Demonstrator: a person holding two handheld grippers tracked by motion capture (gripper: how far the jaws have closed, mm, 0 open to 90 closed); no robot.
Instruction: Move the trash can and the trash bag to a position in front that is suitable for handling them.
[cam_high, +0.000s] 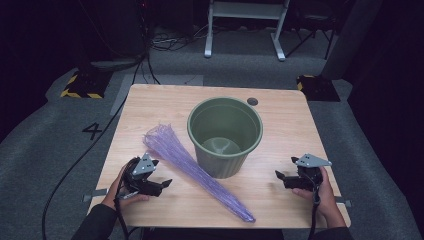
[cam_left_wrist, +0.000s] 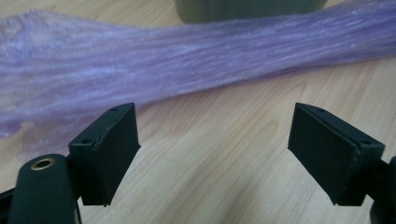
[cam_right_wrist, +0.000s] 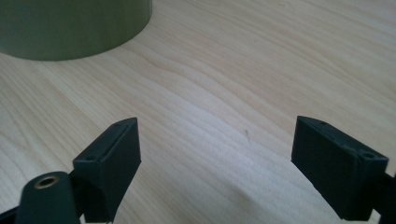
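So my left gripper is sitting low on the wooden table with its jaws spread wide and nothing between them, pointed right at the purple plastic bag, which lies flat in a long bunched-up strip running diagonally from the table's left-middle down to the near edge, just in front of the pads. My right gripper is on the other side, also wide open and holding nothing, well apart from the bag. The green bin stands upright mid-table between the two, its base right beside the bag.

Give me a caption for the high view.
Two open tools flank a purple bag lying beside a green bin.
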